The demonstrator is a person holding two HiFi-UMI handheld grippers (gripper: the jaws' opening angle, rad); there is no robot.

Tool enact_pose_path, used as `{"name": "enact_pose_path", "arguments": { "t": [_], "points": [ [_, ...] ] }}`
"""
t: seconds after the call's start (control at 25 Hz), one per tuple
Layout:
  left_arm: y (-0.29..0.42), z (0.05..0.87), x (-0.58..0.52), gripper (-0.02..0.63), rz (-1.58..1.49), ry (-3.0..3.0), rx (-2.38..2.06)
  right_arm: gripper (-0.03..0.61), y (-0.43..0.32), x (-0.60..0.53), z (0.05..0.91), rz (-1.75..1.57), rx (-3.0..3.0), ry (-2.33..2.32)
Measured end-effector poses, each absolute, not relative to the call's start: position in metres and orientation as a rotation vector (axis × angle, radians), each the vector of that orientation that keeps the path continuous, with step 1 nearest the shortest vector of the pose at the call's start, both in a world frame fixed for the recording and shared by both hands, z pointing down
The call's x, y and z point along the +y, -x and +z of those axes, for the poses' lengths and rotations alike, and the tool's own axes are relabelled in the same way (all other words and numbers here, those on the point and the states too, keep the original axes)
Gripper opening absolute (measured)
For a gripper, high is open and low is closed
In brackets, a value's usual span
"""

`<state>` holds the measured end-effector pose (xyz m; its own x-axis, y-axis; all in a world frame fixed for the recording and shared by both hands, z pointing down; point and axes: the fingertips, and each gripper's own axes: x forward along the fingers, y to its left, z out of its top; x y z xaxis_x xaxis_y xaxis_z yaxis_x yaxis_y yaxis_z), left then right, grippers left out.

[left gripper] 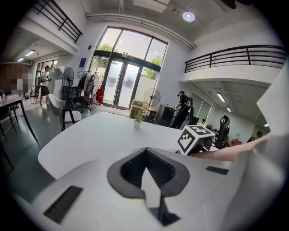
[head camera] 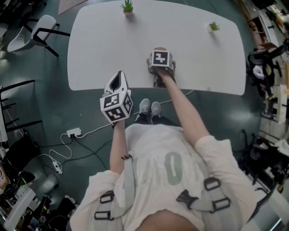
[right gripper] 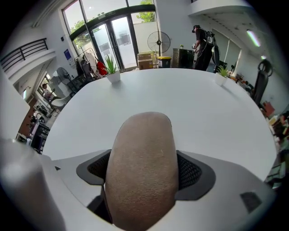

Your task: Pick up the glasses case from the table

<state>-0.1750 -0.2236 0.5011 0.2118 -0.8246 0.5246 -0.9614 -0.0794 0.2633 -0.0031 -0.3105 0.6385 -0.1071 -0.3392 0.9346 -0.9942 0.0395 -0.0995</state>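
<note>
The glasses case (right gripper: 142, 171), brown, oval and grainy, fills the middle of the right gripper view. My right gripper (right gripper: 142, 155) is shut on it, with a dark ribbed pad (right gripper: 193, 173) pressing each side. In the head view the right gripper (head camera: 160, 50) is over the near part of the white table (head camera: 104, 49), and its marker cube hides most of the case. My left gripper (head camera: 118, 80) hangs at the table's near edge, left of the right one, and holds nothing. In the left gripper view its jaws (left gripper: 146, 173) stand closed to a point.
Two small potted plants (head camera: 128, 6) (head camera: 213, 26) stand at the table's far edge. A chair (head camera: 34, 34) is off the table's left end. A power strip with cables (head camera: 73, 132) lies on the floor below the near edge. Equipment racks (head camera: 271, 67) line the right side.
</note>
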Motion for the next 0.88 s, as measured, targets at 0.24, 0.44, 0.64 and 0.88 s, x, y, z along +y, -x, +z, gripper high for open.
{"name": "enact_pose_path", "arguments": {
  "t": [0.24, 0.44, 0.64, 0.88],
  "points": [
    [0.174, 0.505, -0.229, 0.003, 0.33, -1.936, -1.65, 0.42, 0.003, -0.313, 0.641, 1.009, -1.519, -1.388],
    [0.172, 0.509, -0.231, 0.003, 0.348, -1.931, -1.644, 0.42, 0.005, -0.314, 0.643, 1.02, -1.541, -1.38],
    [0.181, 0.512, -0.234, 0.003, 0.347, -1.921, -1.646, 0.42, 0.004, -0.315, 0.642, 0.996, -1.516, -1.398],
    [0.181, 0.509, -0.238, 0.003, 0.343, -1.921, -1.653, 0.419, 0.004, -0.316, 0.639, 0.984, -1.545, -1.419]
  ]
}}
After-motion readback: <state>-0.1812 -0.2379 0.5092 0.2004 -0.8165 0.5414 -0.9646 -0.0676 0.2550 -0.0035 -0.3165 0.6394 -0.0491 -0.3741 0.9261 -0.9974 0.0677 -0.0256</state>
